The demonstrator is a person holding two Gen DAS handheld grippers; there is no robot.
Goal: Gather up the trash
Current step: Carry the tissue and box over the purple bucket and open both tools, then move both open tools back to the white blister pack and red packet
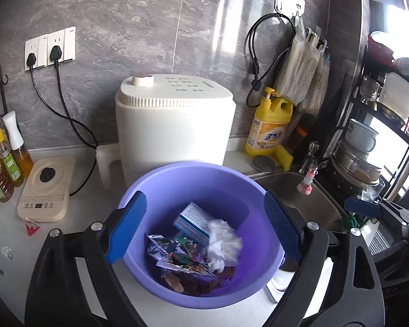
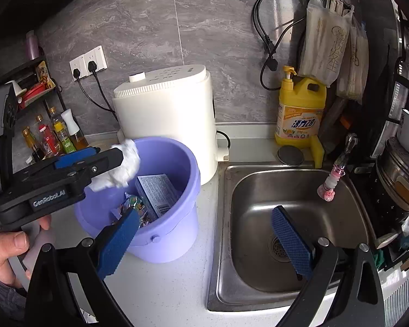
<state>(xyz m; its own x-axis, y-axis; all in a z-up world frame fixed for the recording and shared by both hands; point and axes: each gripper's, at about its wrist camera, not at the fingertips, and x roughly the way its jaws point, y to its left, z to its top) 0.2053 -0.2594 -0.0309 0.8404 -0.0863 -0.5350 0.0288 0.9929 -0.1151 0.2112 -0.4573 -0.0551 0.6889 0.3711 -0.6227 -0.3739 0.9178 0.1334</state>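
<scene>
Meanwhile, a red paper scrap (image 1: 32,226) lies near the white countertop's (image 1: 8,229) left edge, beside a beige induction cooker (image 1: 47,188). Left gripper (image 1: 204,229) hangs above the round purple plastic bucket (image 2: 174,226), jaws spread wide, empty in its own view; from the right camera a crumpled white tissue (image 2: 120,164) appears at its fingertips. Inside lie a blue carton (image 1: 195,223) and foil wrappers (image 1: 177,256). Right gripper (image 2: 207,242) gapes empty over the steel sink (image 2: 294,190).

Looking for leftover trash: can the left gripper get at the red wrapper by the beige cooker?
Probably yes. The left gripper is open and empty above the purple bucket, and the red wrapper lies uncovered on the counter to its left, just in front of the cooker.
</scene>
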